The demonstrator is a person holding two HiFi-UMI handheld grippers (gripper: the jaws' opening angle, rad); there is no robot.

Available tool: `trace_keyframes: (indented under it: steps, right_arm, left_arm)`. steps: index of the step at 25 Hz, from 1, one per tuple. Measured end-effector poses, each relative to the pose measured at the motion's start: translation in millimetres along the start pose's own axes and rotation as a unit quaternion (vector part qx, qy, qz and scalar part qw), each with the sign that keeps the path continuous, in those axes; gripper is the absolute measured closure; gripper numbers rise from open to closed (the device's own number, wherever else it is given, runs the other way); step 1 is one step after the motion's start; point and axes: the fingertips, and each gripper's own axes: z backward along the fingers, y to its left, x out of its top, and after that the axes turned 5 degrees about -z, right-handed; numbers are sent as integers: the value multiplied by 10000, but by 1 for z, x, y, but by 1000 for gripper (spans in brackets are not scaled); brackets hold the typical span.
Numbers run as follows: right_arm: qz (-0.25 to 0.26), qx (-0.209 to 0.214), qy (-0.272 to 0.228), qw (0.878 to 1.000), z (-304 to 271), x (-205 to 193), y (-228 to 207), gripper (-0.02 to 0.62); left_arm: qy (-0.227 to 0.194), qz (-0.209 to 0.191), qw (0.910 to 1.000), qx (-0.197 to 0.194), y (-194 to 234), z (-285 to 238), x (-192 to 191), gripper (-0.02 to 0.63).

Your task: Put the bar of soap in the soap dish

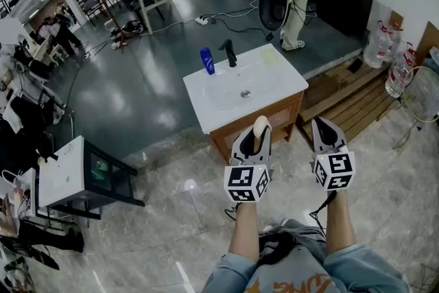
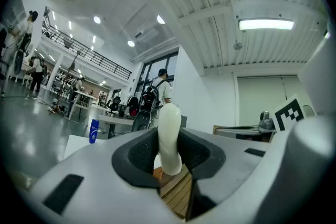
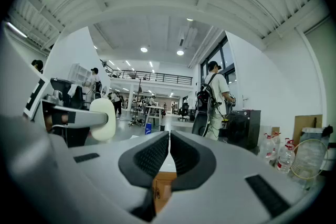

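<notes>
Ahead of you on the grey floor stands the white washbasin (image 1: 206, 106) on its wooden cabinet, well apart from both grippers. Your left gripper (image 1: 255, 136) is clamped on the bar of soap (image 2: 169, 136), which stands upright between the pads. Your right gripper (image 1: 328, 135) has its jaws pressed together with nothing in them.

This looks like the carrying step: the soap is in hand and not yet delivered. A blue bottle (image 1: 207, 61) and a black tap (image 1: 229, 53) stand along the basin's far edge. The pale yellowish patch (image 1: 270, 57) near the far right corner may be the soap dish, though it is too small to be sure.

Next you would need to step closer, bring the soap over that corner and lower it before releasing.
</notes>
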Motion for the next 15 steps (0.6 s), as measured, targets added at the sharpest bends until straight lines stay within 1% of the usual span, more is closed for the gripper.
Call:
trace_keyframes:
  steps: [6, 9, 15]
  right_arm:
    - [-66, 41, -152, 9999, -13, 7, 2, 563]
    - [-161, 2, -200, 9997, -19, 10, -5, 563]
    - [-174, 9, -318, 9993, -23, 25, -14, 561]
  left_arm:
    - [10, -10, 10000, 70, 18, -7, 0, 485]
    - [-69, 4, 10000, 71, 22, -13, 5, 485]
    - [-296, 53, 9995, 129, 30, -18, 24, 485]
